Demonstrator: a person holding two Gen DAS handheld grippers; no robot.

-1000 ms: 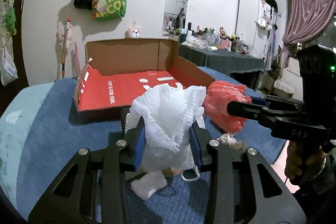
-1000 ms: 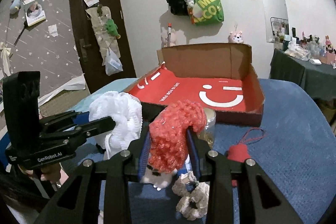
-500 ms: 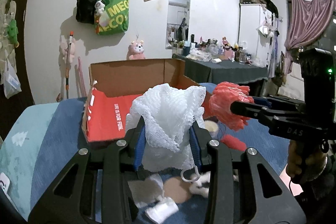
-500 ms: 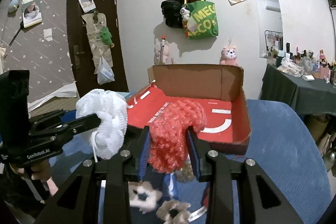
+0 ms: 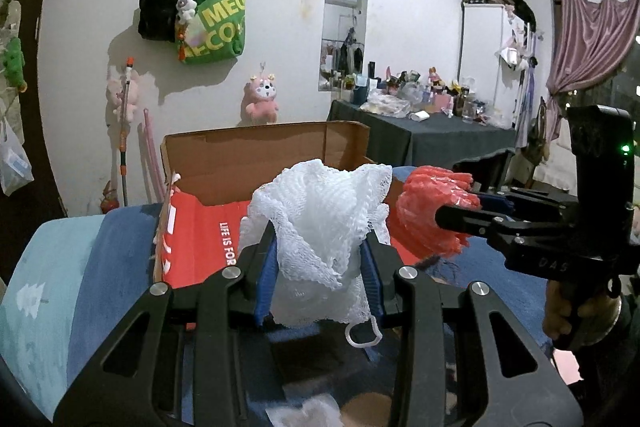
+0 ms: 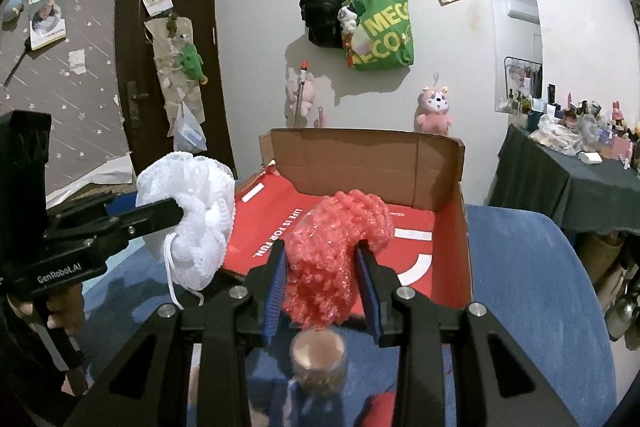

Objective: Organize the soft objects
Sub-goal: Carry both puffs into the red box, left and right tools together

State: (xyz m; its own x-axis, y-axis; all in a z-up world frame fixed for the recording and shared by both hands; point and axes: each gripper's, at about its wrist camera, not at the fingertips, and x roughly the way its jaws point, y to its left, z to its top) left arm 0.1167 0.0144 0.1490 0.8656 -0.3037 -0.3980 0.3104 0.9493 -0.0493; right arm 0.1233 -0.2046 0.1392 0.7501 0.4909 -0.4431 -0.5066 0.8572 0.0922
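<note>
A: Two grippers up, both loaded. Left gripper (image 5: 320, 259) clamped on the white mesh sponge (image 5: 324, 223), blue pads pressing in from either side, netting bulging above and below them. White cord loop (image 5: 362, 334) dangling under the bundle.

B: And on the right?

A: Right gripper (image 6: 322, 279) squeezed onto the red mesh sponge (image 6: 336, 255) — same way, pads dug into the ruffles, sponge spilling over the top of the fingers.

B: Position relative to the box?

A: Held in the air just in front of the cardboard box (image 6: 440, 163), near its front edge. Brown walls standing at the back and the right side, red printed floor (image 6: 264, 227) with white lettering inside. Box resting on the blue textured cover (image 6: 528, 287).

B: Side by side?

A: Yes — seen from the right wrist, white sponge to the left of the red one, close but apart, about level. From the left wrist, red sponge off to the right, gripped from the side by black fingers.

B: Anything underneath?

A: Small round jar (image 6: 318, 355) with a tan top, blurred, directly beneath the red sponge. More small items on the cover lower down, too blurred to name.

B: Behind?

A: White wall with a green tote bag (image 5: 214, 25), a pink plush toy (image 5: 262, 99), and a dark-clothed table (image 5: 440, 139) crowded with bottles.
</note>
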